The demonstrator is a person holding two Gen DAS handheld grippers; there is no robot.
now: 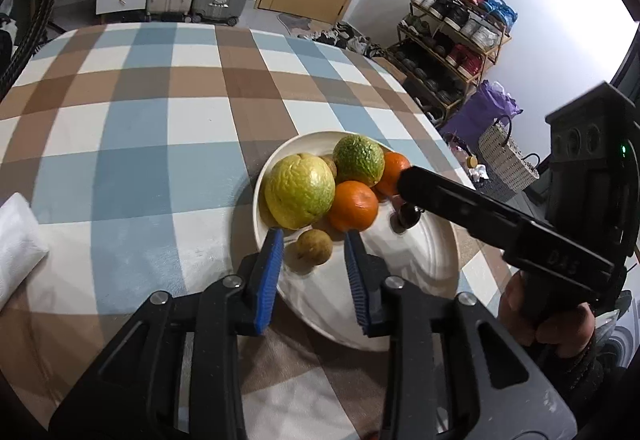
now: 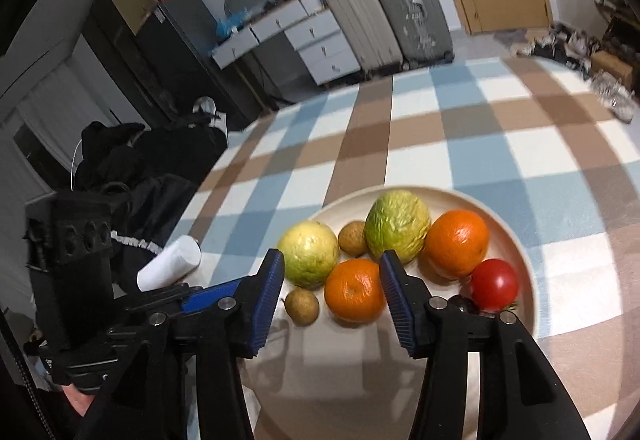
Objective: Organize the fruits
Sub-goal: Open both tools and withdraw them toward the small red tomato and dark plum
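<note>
Mostly round bumpy fruits [image 2: 394, 230], smooth cream plate [image 2: 520, 240]

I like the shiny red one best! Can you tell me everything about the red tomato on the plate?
The red tomato is small, round, smooth and glossy, with a bright highlight on top. A bit of green stalk pokes out underneath. It sits inside the cream plate, near its right rim in the right wrist view, just beside the big orange; they look like they touch. The left wrist view mostly hides it behind the right gripper, whose open jaws grip nothing.
</note>
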